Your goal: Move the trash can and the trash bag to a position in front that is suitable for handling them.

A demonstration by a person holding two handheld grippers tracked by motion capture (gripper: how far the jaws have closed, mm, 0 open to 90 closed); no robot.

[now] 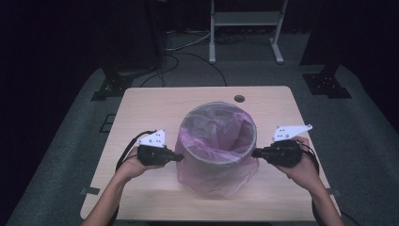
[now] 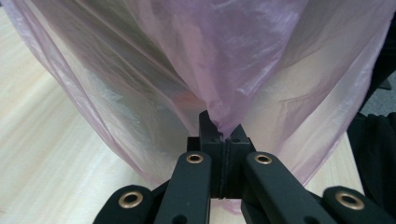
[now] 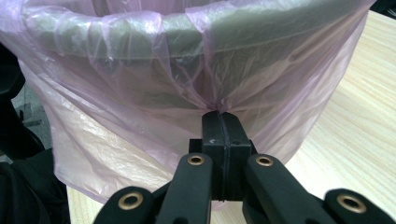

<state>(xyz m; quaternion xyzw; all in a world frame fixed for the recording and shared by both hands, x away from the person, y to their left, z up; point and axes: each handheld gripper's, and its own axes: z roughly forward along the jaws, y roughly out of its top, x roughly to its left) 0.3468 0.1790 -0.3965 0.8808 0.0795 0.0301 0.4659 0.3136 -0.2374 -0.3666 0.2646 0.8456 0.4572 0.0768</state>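
Note:
A round grey bin (image 1: 219, 134) stands mid-table, lined with a thin pink plastic bag (image 1: 216, 176) folded over its rim and hanging down its outside. My left gripper (image 1: 180, 157) is at the bin's left side, shut on a pinch of the pink bag (image 2: 224, 84); the film rises in a taut fold from the closed jaws. My right gripper (image 1: 254, 153) is at the bin's right side, shut on the pink bag (image 3: 140, 116) just under the rim (image 3: 187, 39), where folds gather at the jaw tips.
The light wooden table (image 1: 155, 103) has a small round hole (image 1: 239, 99) near its far edge. Beyond the table are a white frame stand (image 1: 244, 28), black stand feet (image 1: 110, 84) and cables on grey carpet.

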